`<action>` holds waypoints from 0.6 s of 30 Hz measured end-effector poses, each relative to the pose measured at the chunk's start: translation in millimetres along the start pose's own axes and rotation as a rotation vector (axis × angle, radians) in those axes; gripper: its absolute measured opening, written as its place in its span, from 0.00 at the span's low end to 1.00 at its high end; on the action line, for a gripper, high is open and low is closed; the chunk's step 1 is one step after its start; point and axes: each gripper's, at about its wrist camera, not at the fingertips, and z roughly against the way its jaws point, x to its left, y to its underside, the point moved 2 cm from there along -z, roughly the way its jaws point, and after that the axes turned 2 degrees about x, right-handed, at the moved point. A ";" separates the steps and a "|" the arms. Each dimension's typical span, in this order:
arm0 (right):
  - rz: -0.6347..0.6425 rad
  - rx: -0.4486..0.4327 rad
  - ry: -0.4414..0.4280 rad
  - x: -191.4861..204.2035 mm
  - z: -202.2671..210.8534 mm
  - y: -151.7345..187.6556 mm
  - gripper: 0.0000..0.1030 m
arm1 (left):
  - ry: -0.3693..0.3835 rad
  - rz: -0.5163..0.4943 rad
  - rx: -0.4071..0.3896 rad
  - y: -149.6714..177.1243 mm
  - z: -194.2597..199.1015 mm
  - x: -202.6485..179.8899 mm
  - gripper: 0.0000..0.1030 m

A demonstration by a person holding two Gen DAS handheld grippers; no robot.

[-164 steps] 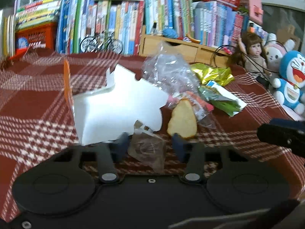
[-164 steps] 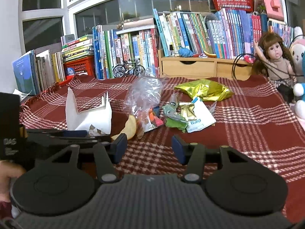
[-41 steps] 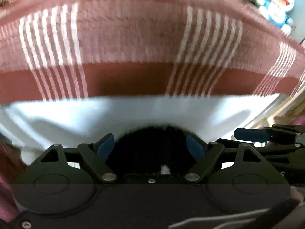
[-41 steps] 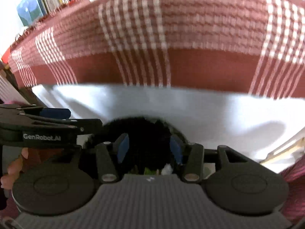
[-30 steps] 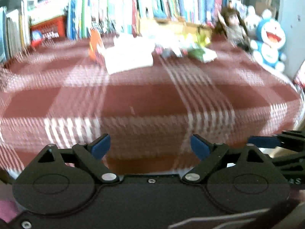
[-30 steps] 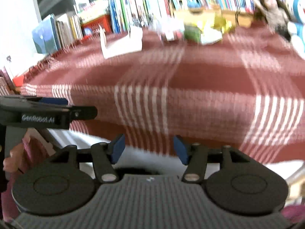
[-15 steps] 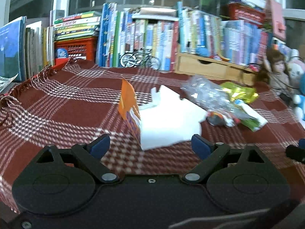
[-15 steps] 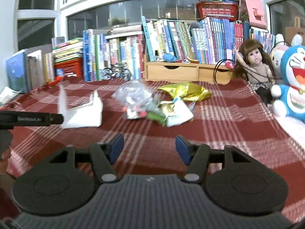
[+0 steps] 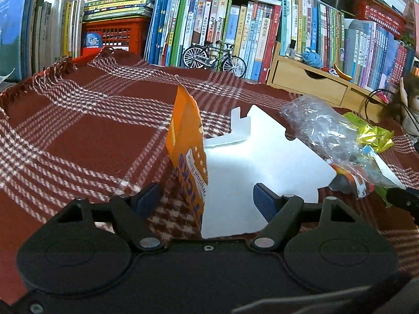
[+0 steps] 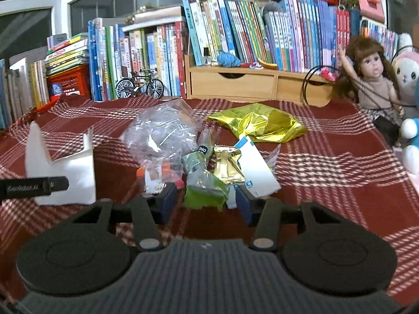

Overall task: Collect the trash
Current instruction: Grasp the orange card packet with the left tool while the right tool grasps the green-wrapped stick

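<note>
Trash lies on the plaid table (image 10: 327,157): torn carton (image 9: 235,162) between the released left gripper (image 9: 207,198) fingers. Green wrapper (image 10: 204,193) sits at 12 o'clock between the released right gripper (image 10: 205,201) fingers.

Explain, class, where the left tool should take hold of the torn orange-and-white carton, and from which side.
Grip the upright orange panel of the carton. It stands on edge, thin, between the open left tool's fingers, so come straight forward and close across it. The white flap lies too flat on the cloth to pinch easily.
</note>
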 end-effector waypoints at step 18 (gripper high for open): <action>0.012 0.005 -0.010 -3.8 24.3 18.7 0.13 | 0.026 -0.097 -0.056 15.5 41.7 -2.2 0.10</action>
